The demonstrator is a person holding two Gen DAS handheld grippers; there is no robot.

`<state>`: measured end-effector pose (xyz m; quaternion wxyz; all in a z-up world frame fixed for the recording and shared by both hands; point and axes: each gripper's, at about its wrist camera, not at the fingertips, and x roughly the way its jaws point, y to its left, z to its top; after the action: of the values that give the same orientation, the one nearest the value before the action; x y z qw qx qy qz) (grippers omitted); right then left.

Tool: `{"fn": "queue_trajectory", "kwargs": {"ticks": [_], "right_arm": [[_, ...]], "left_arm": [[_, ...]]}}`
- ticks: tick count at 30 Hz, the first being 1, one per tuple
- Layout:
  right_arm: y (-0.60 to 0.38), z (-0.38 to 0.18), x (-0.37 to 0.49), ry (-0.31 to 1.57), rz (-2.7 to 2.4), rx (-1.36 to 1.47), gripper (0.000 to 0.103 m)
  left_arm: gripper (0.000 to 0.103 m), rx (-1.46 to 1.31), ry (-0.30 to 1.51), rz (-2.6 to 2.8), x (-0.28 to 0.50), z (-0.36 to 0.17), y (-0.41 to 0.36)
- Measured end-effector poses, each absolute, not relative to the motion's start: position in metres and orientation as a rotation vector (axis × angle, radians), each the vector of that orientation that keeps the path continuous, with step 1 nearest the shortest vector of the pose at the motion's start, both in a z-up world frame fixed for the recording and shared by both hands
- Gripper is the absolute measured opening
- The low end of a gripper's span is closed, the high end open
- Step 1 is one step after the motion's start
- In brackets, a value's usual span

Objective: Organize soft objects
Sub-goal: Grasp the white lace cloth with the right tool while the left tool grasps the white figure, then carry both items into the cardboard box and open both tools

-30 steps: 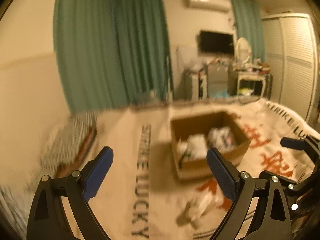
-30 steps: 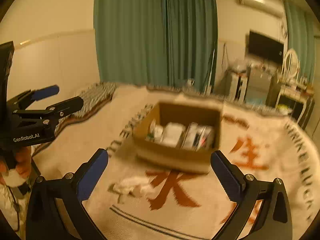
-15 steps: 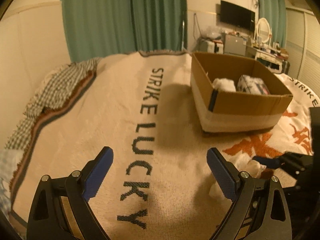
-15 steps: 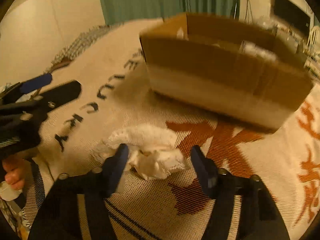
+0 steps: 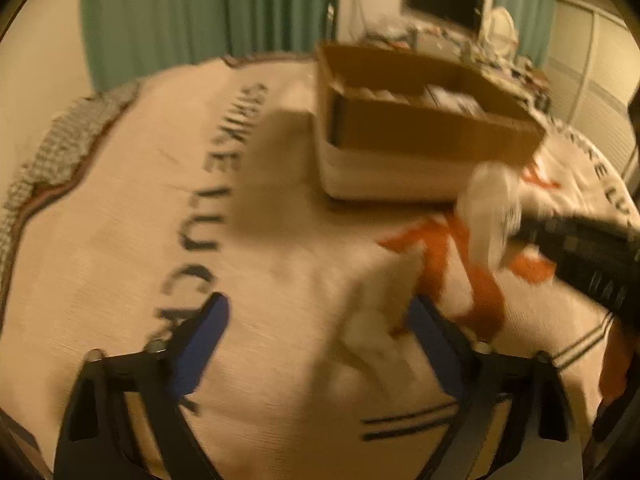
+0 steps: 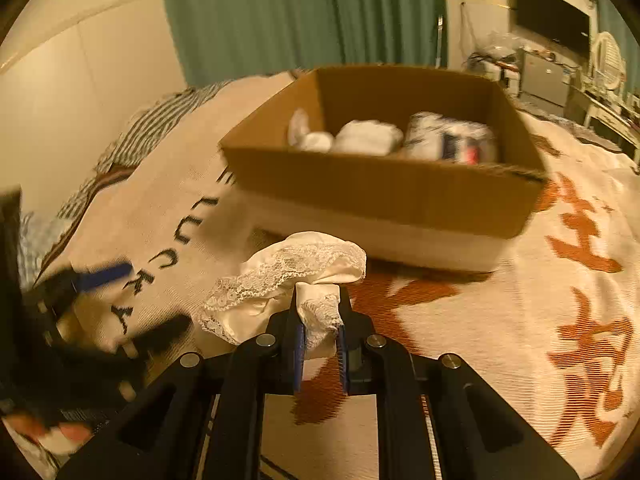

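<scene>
The right gripper point(image 6: 319, 338) has its jaws drawn close on a bunch of white lace cloth point(image 6: 288, 280). The rest of the cloth billows up and to the left of the blue pads point(image 6: 298, 342), clear of the blanket point(image 6: 500, 320), just before the near wall of the box point(image 6: 380, 192). In the left wrist view the same cloth point(image 5: 492, 208) shows as a blurred white lump at the tip of the dark right gripper point(image 5: 532, 224), in front of the near right corner of the box point(image 5: 420, 136).

The left gripper point(image 5: 316, 340) has its jaws wide apart and holds nothing. A blurred pale patch point(image 5: 380, 312) lies on the blanket point(image 5: 120, 240) just inside its right pad; whether it is a fold or a separate piece of cloth I cannot tell. In the right wrist view the left gripper point(image 6: 112, 296) is a dark blur at the lower left, over the black lettering.

The box sits on the blanket beyond both grippers, open at the top. Inside lie white rolled bundles point(image 6: 360, 138) and a white bundle with dark print point(image 6: 452, 140).

Behind stand green curtains point(image 6: 300, 12) and, far right, a dark TV point(image 6: 552, 20).
</scene>
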<state>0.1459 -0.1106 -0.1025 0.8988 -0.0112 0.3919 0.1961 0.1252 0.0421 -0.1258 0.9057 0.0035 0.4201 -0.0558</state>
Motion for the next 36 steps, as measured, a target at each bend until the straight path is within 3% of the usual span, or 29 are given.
{"fn": "queue_trajectory", "kwargs": {"ticks": [4, 10, 21, 36], "right_arm": [[-0.123, -0.104, 0.145, 0.818, 0.387, -0.012, 0.012], [-0.131, -0.112, 0.139, 0.831, 0.388, -0.014, 0.012], [-0.137, -0.090, 0.116, 0.777, 0.379, 0.012, 0.012], [-0.145, 0.019, 0.101, 0.561, 0.384, 0.010, 0.012]], "left_arm": [[0.073, -0.018, 0.959, -0.149, 0.137, -0.145, 0.027], [0.033, -0.007, 1.025, -0.171, 0.137, -0.159, 0.020], [0.031, -0.002, 0.916, -0.142, 0.098, -0.113, 0.009], [0.031, 0.043, 0.647, -0.097, 0.115, 0.002, 0.008]]}}
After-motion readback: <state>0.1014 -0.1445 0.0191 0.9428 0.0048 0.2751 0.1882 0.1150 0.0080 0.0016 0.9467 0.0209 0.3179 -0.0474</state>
